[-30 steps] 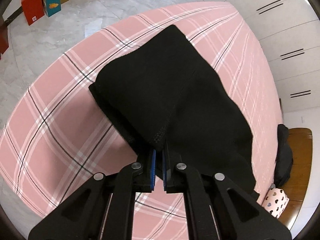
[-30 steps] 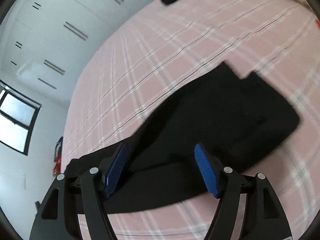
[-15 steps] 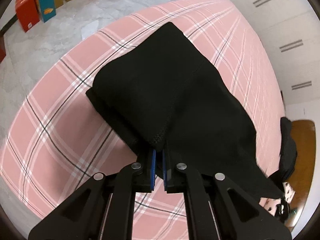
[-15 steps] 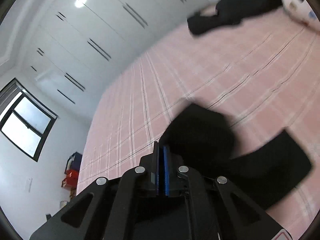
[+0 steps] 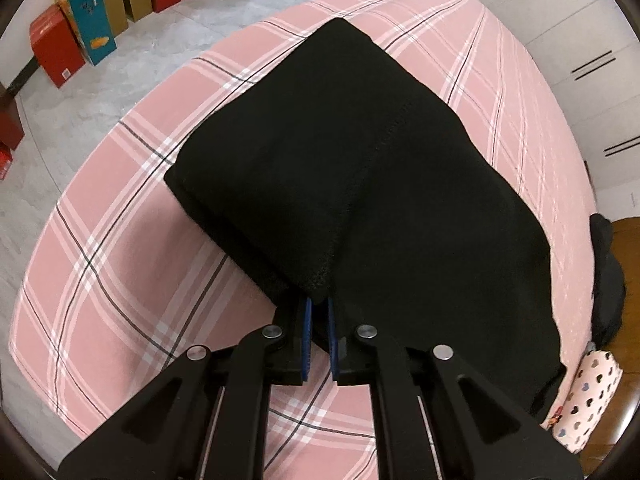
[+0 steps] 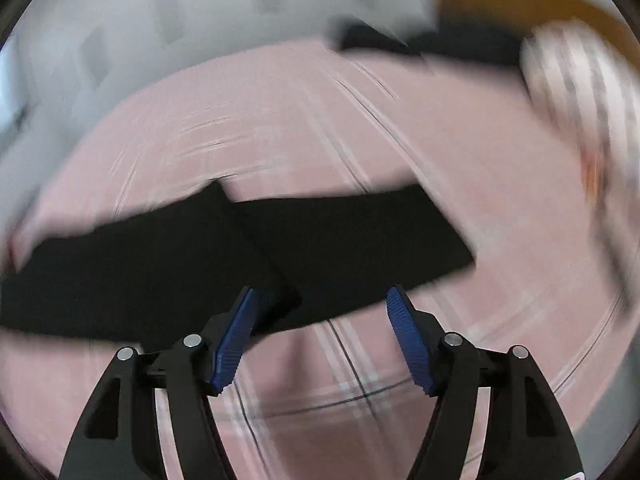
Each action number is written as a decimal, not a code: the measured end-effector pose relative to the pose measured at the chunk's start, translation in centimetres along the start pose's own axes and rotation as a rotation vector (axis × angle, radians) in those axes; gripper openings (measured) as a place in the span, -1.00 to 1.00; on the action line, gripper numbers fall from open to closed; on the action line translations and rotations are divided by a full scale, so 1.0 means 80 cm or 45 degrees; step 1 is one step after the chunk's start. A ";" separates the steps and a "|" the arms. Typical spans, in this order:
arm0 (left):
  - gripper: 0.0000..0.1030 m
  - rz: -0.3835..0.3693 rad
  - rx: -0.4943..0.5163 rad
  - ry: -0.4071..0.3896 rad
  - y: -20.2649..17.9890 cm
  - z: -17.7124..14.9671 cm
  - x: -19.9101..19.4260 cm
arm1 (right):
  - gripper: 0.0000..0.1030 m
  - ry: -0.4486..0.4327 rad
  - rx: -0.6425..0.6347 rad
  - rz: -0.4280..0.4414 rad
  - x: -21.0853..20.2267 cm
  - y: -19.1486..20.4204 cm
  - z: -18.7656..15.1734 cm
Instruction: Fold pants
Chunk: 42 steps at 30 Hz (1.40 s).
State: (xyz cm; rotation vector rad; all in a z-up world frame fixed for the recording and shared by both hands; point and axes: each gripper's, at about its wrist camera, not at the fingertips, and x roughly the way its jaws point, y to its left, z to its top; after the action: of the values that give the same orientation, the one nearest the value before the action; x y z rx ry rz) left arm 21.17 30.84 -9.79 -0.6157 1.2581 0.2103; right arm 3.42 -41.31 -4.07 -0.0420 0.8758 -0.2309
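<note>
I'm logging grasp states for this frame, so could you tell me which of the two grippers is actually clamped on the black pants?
The left gripper: its blue pads are closed on a pinched fold of the black pants. The right gripper stands wide open, holding nothing.

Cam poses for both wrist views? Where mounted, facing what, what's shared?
Left wrist: on the left gripper, looking down along its fingers, shut on the pants, over bed and floor boxes.
Right wrist: on the right gripper, blurred, open above the pants, facing the bed and cabinets.
Shared: pants, bed; each shows only its own gripper.
</note>
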 end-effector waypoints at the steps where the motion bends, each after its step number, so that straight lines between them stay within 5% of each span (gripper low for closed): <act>1: -0.86 0.010 0.006 -0.003 -0.002 -0.001 0.001 | 0.29 -0.016 -0.089 0.009 -0.007 0.015 -0.001; 5: -0.85 0.021 0.009 -0.015 -0.003 -0.002 0.001 | 0.38 0.012 -0.371 0.131 0.001 0.091 0.001; 7: -0.85 0.021 0.004 -0.018 -0.004 -0.003 0.001 | 0.37 0.112 -0.401 0.175 0.037 0.110 0.000; 8: -0.85 0.019 -0.002 -0.018 -0.003 -0.003 0.001 | 0.20 0.172 -0.394 0.201 0.056 0.116 -0.001; 10: -0.85 0.020 -0.003 -0.012 -0.001 -0.001 0.000 | -0.69 0.252 -0.336 0.224 0.085 0.111 0.006; 11: -0.85 0.021 0.000 -0.006 -0.001 0.000 0.000 | -0.80 0.244 -0.253 0.259 0.086 0.095 0.019; 16: -0.85 0.029 0.039 0.009 0.001 0.010 0.001 | -0.78 0.092 0.413 0.242 0.054 -0.092 0.087; 19: -0.84 0.048 0.062 0.000 -0.007 0.012 0.005 | -0.76 0.167 0.706 0.204 0.092 -0.197 0.089; 24: -0.84 0.072 0.087 -0.033 -0.008 0.009 0.008 | -0.63 0.364 0.865 0.177 0.161 -0.258 0.035; 28: -0.83 0.055 0.102 -0.021 -0.007 0.010 0.009 | -0.01 0.232 0.905 0.206 0.127 -0.260 0.016; 31: -0.82 0.067 0.124 -0.020 -0.008 0.011 0.011 | 0.40 0.261 0.798 0.168 0.123 -0.231 0.007; 34: -0.81 0.068 0.137 -0.034 -0.022 0.005 0.009 | 0.19 0.324 0.609 0.044 0.139 -0.206 -0.006; 36: -0.80 0.059 0.158 -0.051 -0.021 0.001 0.006 | -0.48 0.307 0.603 0.062 0.132 -0.206 0.004; 37: -0.80 0.052 0.170 -0.062 -0.021 -0.001 0.003 | -0.66 0.293 0.630 0.079 0.131 -0.212 0.004; 39: -0.72 0.039 0.196 -0.098 -0.018 -0.004 -0.006 | -0.66 0.275 0.631 0.030 0.130 -0.223 0.007; 42: -0.61 0.042 0.205 -0.147 -0.012 -0.012 -0.014 | -0.38 0.332 0.654 -0.017 0.139 -0.234 -0.003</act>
State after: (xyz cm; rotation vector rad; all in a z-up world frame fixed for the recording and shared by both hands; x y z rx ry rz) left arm 20.49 29.76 -8.57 -0.4387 1.1618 0.1679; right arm 6.62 -61.97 -10.17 0.4693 1.0523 -0.4753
